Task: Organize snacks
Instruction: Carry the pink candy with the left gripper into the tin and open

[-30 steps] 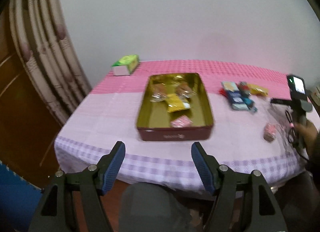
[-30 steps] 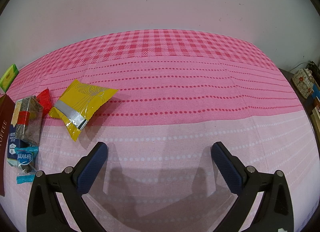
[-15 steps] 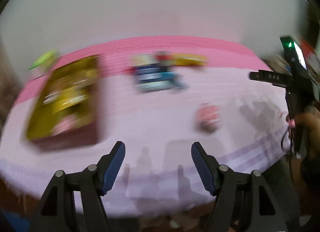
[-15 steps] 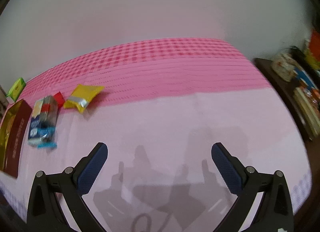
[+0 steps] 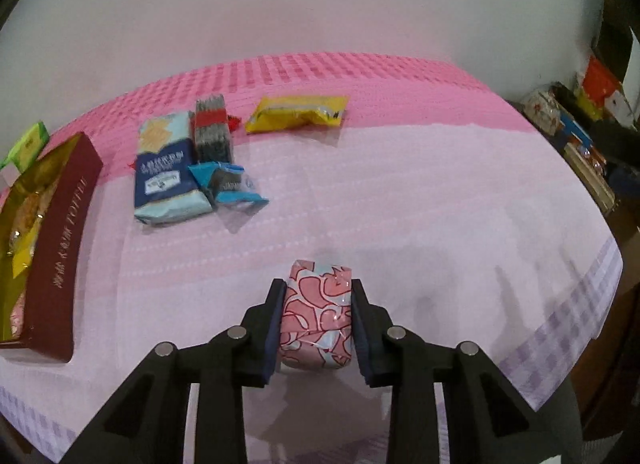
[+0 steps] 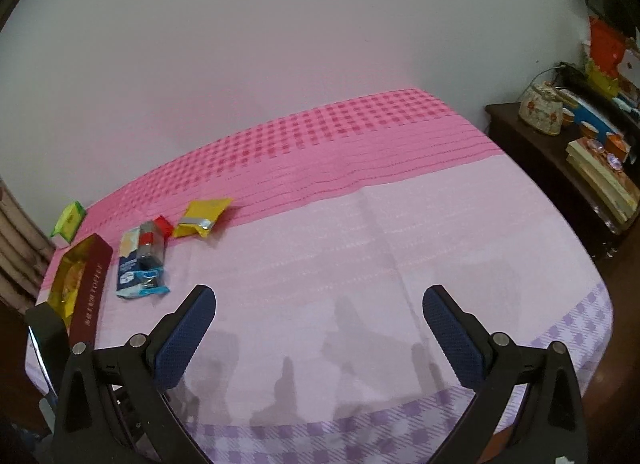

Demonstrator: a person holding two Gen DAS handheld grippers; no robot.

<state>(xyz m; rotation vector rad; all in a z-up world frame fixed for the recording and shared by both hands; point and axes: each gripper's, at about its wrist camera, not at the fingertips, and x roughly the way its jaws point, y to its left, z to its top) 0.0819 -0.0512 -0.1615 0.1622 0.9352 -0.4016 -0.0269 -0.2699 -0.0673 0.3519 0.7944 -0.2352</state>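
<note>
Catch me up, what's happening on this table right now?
The left tool is shut on a pink heart-print snack packet near the table's front edge. The right tool is open and holds nothing, above bare tablecloth. Several more packets, including a yellow packet and a blue packet, lie loose beside the open toffee tin, which already holds some snacks.

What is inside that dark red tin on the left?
The tin has a gold lining and holds a few wrapped snacks: yellowish wrappers and a pink one near its front corner. Its near wall and the picture's edge hide the rest, so a count isn't possible.
</note>
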